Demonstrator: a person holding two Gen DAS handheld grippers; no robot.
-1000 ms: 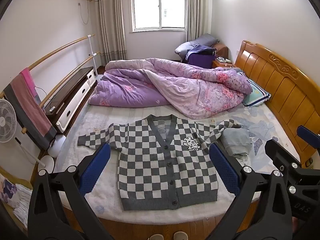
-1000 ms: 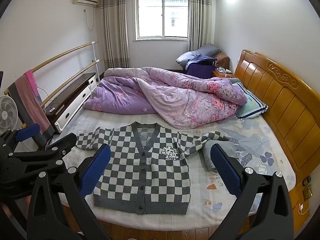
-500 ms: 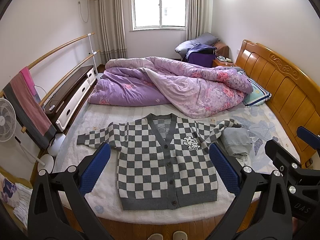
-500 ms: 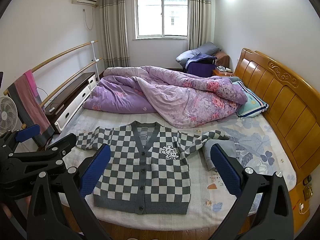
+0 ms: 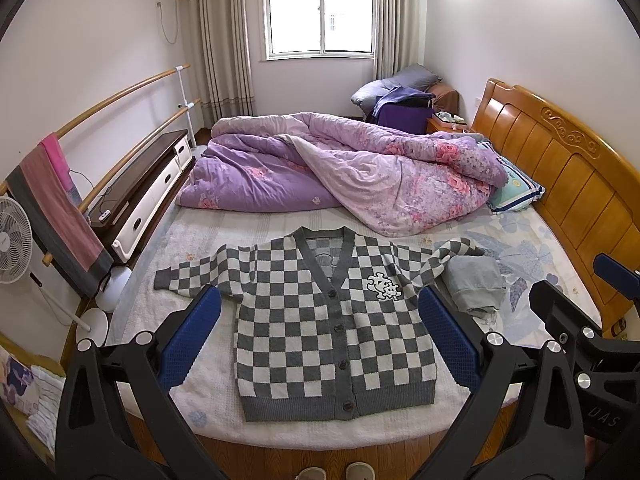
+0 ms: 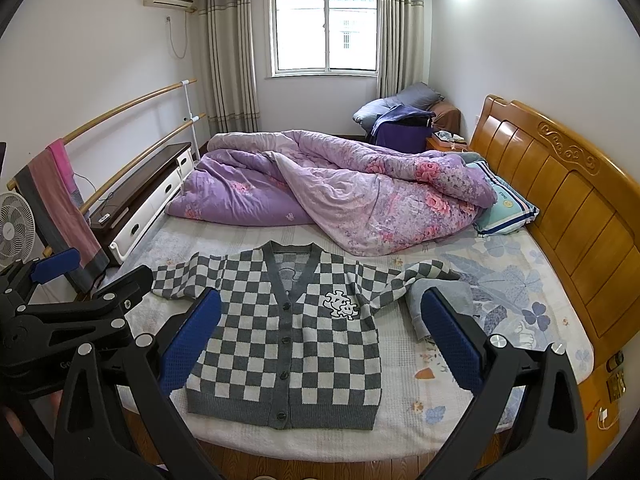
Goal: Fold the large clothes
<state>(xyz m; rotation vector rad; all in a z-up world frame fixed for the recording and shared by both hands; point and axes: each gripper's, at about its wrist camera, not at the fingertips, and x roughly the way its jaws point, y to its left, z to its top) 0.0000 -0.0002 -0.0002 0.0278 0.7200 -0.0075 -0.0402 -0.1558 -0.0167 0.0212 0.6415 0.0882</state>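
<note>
A grey-and-white checked cardigan (image 5: 332,320) (image 6: 292,336) lies flat and buttoned on the near part of the bed, front up, with a white puzzle patch on its chest. Its left sleeve stretches out sideways; its right sleeve drapes over a folded grey garment (image 5: 474,284) (image 6: 440,300). My left gripper (image 5: 320,340) hangs open above the bed's near edge, holding nothing. Beside it, my right gripper (image 6: 320,340) is open too and holds nothing. In each wrist view the other gripper shows at the frame's edge.
A crumpled purple floral quilt (image 5: 352,172) covers the far half of the bed. A striped pillow (image 5: 516,192) rests by the wooden headboard (image 5: 568,172). At the left stand a rail with a hanging towel (image 5: 56,208), a fan (image 5: 12,240) and a low cabinet (image 5: 148,184).
Both views have shifted very slightly; the cardigan and the open grippers stay as they were.
</note>
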